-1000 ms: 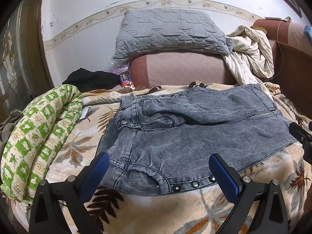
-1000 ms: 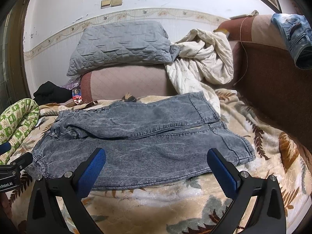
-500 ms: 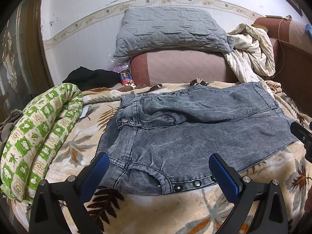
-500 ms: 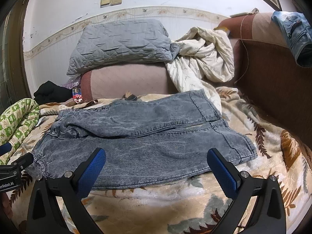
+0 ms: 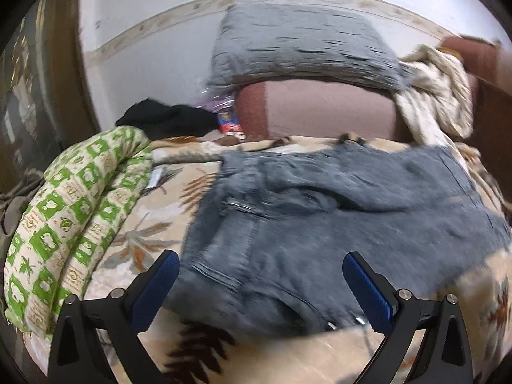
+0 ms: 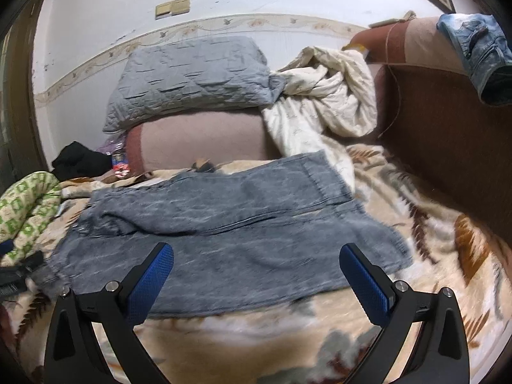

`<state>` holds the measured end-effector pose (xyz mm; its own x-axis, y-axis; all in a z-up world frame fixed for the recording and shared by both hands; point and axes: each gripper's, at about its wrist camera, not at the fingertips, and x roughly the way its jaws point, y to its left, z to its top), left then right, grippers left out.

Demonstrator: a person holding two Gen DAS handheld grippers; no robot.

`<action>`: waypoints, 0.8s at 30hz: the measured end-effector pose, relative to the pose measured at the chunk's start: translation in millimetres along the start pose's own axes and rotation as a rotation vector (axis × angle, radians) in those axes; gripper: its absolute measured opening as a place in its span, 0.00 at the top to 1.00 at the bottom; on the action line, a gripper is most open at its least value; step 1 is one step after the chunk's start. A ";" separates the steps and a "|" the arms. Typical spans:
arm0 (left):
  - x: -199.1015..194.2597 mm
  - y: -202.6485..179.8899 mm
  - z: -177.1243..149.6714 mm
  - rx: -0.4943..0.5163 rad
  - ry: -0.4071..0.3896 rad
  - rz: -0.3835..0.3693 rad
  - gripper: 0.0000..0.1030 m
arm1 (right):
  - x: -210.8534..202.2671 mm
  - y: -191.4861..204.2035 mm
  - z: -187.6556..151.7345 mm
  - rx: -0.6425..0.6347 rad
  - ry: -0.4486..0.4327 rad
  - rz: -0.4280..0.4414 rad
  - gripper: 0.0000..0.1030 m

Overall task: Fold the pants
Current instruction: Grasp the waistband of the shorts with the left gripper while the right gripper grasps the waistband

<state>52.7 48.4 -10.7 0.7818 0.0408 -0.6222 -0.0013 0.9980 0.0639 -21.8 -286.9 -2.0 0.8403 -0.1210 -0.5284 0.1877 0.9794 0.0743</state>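
Grey washed denim pants (image 5: 320, 224) lie folded on a leaf-patterned blanket (image 5: 144, 243), waistband to the left and leg hems to the right. They also show in the right wrist view (image 6: 230, 233). My left gripper (image 5: 260, 283) is open and empty, just above the waistband's near corner with its snap buttons. My right gripper (image 6: 256, 275) is open and empty, above the near edge of the legs. The left gripper shows at the left edge of the right wrist view (image 6: 16, 275).
A green and white rolled quilt (image 5: 70, 217) lies at the left. A grey pillow (image 5: 304, 44) rests on a brown-pink cushion (image 5: 320, 112) at the back, with a cream sheet (image 6: 323, 102) beside it. A brown headboard (image 6: 448, 147) with light jeans (image 6: 480, 51) stands at the right.
Both grippers have moved forward and down toward the pants, which now look larger and blurred. Both stay open. The pants have not moved.
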 end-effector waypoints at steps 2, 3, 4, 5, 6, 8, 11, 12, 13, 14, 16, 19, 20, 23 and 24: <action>10.1 17.5 17.6 -0.027 -0.006 0.026 0.00 | 15.6 -14.0 11.9 0.007 0.032 0.001 0.00; 18.3 27.6 30.2 -0.038 -0.011 0.036 0.00 | 22.5 -20.0 17.6 0.005 0.044 0.005 0.00; 26.5 35.0 40.5 -0.046 -0.012 0.041 0.00 | 33.2 -26.5 26.6 -0.005 0.056 0.000 0.00; 42.3 44.6 55.8 -0.051 -0.004 0.056 0.00 | 43.1 -32.4 35.8 -0.019 0.064 -0.016 0.00; 55.5 50.7 66.2 -0.055 0.007 0.072 0.00 | 49.6 -36.9 42.0 -0.030 0.067 -0.024 0.00; 86.0 60.7 85.3 -0.059 0.042 0.092 0.00 | 69.0 -50.4 64.0 -0.040 0.073 -0.021 0.00; 144.8 71.7 114.4 -0.060 0.133 0.126 0.00 | 97.7 -70.5 94.7 -0.033 0.086 -0.018 0.00; 157.5 74.1 120.8 -0.068 0.146 0.131 0.00 | 110.8 -79.3 107.2 -0.024 0.095 -0.026 0.00; 172.8 77.9 128.8 -0.083 0.154 0.131 0.00 | 121.0 -85.3 116.2 -0.018 0.103 -0.030 0.00; 181.0 78.1 131.9 -0.095 0.162 0.125 0.00 | 134.6 -92.8 127.2 -0.009 0.112 -0.035 0.00; 206.8 81.4 138.5 -0.132 0.201 0.118 0.00 | 163.1 -105.1 145.2 0.009 0.124 -0.049 0.00; 243.6 82.9 142.6 -0.146 0.267 0.116 0.07 | 204.3 -114.0 162.4 0.047 0.166 -0.038 0.00; 255.2 81.9 142.8 -0.143 0.287 0.118 0.10 | 222.9 -117.1 167.0 0.068 0.185 -0.035 0.00; 279.4 76.8 142.8 -0.138 0.339 0.086 0.20 | 258.5 -121.3 169.6 0.107 0.219 -0.030 0.01; 284.9 75.7 142.6 -0.141 0.350 0.072 0.25 | 270.0 -123.2 169.3 0.115 0.232 -0.033 0.04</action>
<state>364.3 128.6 -71.8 0.5165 0.1014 -0.8503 -0.1538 0.9878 0.0244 268.1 -467.6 -10.6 0.6962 -0.0995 -0.7109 0.2811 0.9491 0.1425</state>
